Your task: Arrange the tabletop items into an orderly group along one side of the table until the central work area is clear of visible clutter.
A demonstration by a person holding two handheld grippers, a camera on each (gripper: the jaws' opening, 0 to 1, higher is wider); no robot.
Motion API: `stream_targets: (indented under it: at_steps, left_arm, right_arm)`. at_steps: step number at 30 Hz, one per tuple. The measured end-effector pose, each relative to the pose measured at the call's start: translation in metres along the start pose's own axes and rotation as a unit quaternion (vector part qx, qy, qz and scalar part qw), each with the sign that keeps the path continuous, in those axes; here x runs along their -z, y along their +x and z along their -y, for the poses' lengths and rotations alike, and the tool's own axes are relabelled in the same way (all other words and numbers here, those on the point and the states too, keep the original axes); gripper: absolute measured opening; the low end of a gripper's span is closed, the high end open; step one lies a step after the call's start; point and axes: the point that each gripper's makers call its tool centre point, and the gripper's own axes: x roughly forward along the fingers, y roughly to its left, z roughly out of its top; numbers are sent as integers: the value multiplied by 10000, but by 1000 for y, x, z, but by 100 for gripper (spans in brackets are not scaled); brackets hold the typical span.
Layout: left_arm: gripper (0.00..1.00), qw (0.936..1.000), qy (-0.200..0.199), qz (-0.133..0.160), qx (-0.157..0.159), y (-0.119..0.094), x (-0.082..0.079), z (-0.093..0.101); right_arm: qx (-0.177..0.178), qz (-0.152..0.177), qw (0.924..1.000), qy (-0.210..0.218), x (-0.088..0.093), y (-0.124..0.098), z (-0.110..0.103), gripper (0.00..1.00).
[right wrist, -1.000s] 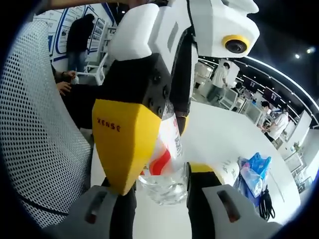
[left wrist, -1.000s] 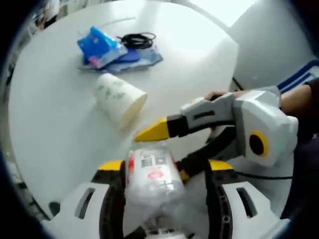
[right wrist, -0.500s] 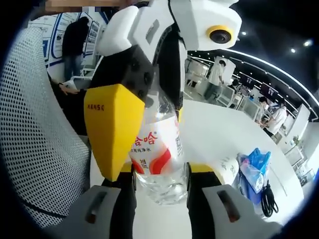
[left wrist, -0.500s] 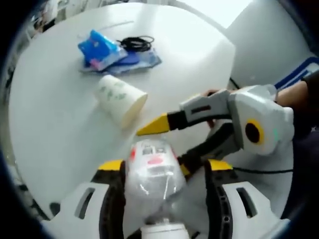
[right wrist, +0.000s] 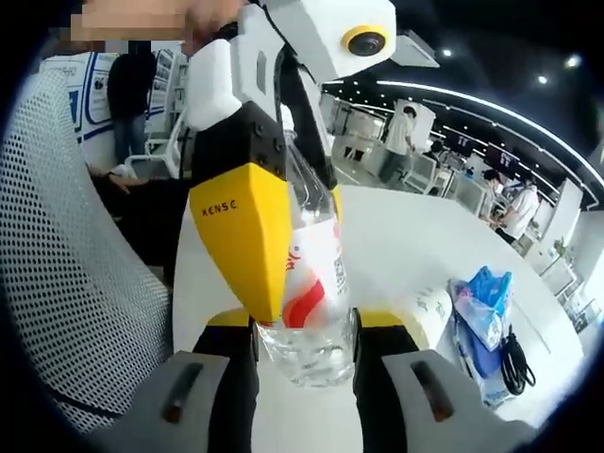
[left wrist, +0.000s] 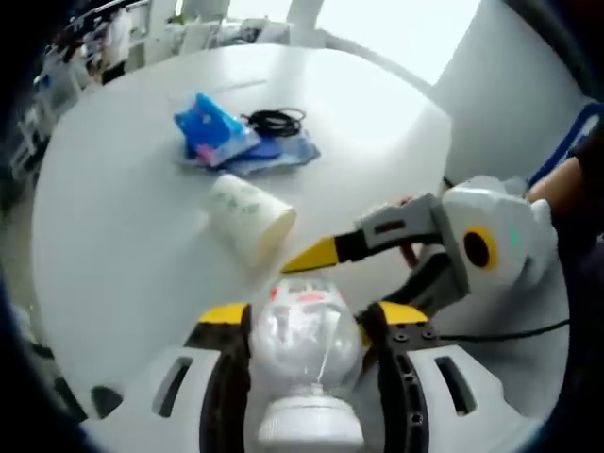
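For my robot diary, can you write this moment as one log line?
left tongs: shut on water bottle | right tongs: also on bottle | paper cup: on its side | table: not yet tidy

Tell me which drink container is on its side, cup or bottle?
The paper cup: it lies tipped over on the white table, near the blue packet. The water bottle is held off the table between both grippers' jaws.

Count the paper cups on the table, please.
1. The paper cup lies on its side on the white table, near the blue packets. Others may be hidden behind the bottle.
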Motion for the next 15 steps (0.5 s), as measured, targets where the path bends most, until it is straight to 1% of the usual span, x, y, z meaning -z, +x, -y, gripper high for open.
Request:
stream_targets:
  at_steps: [2, 3, 5, 6, 8, 15]
  left_arm:
    - [49, 9997, -49, 220, -47, 0, -3, 0]
    - [49, 9996, -66, 259, -55, 0, -3, 0]
    - [49, 9989, -103, 460, -72, 0, -6, 0]
    - [49, 9987, -129, 496, -80, 0, -6, 0]
    - [49, 9972, -92, 727, -160, 1, -11, -1]
    - [48, 9926, -163, 1176, -257, 5, -17, -3]
  right_arm:
    - [22, -6, 10000, 58, 0, 0, 1, 37]
    - [34, -5, 9999, 102, 1, -1, 1, 37]
    - [56, 2, 9998, 173, 1, -2, 2, 37]
    - [65, 5, 9998, 208, 1, -2, 3, 37]
    - [85, 7, 9996, 272, 1, -3, 4, 37]
    - [144, 2, 9988, 463, 3, -5, 6, 37]
